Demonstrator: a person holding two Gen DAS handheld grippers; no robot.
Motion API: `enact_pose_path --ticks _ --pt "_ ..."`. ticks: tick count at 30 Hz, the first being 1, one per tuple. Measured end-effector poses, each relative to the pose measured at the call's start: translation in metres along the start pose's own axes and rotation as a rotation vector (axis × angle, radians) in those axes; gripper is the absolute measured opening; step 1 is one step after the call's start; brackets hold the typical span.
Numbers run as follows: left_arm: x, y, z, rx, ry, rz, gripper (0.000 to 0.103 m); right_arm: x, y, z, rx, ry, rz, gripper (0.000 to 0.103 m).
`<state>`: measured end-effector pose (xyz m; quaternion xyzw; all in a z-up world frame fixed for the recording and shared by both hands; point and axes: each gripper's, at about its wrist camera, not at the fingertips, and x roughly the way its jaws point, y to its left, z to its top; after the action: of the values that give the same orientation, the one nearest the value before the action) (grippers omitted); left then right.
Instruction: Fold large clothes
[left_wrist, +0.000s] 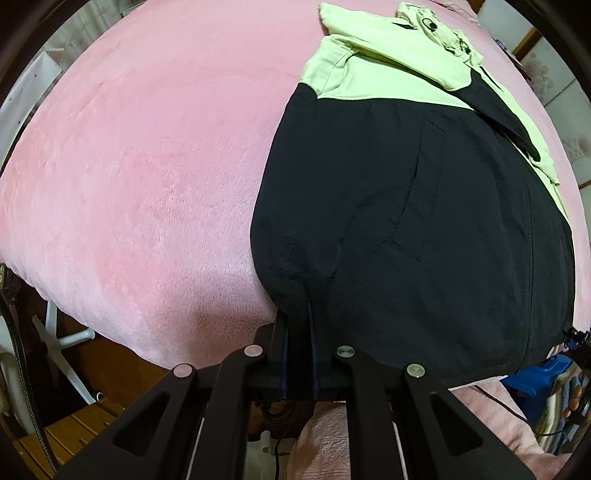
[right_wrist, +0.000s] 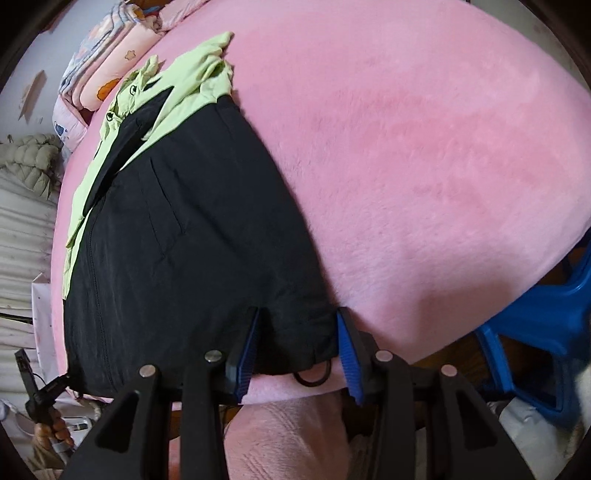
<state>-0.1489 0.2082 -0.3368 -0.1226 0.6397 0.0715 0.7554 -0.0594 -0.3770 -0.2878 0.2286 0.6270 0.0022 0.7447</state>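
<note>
Black-and-green jacket (left_wrist: 424, 221) lying flat on the pink blanket (left_wrist: 147, 184), its hem directly at the tongs. The left gripper (left_wrist: 299, 325) is pinched shut on one hem corner. The right gripper (right_wrist: 299, 332), half open, straddles the other corner without pressing. For an even fold, both corners should probably rise together.

Jacket (left_wrist: 406, 229) flat on blanket (left_wrist: 147, 166) (near edge); stool (right_wrist: 535, 332) probably beside.
</note>
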Motion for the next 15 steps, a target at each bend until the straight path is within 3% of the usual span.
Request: enact_pose_path --ticks 3,9,15 --pt "-0.006 -0.002 0.002 -0.005 -0.009 -0.005 0.006 -0.005 0.011 0.001 -0.017 0.026 -0.02 0.023" --pt "-0.047 -0.013 0.014 -0.026 -0.066 -0.068 0.005 -0.05 0.053 0.0 -0.136 -0.052 -0.07 0.02" --pt "-0.104 -0.012 0.039 -0.105 -0.153 -0.183 0.004 -0.114 0.097 0.011 -0.18 -0.178 0.0 0.019"
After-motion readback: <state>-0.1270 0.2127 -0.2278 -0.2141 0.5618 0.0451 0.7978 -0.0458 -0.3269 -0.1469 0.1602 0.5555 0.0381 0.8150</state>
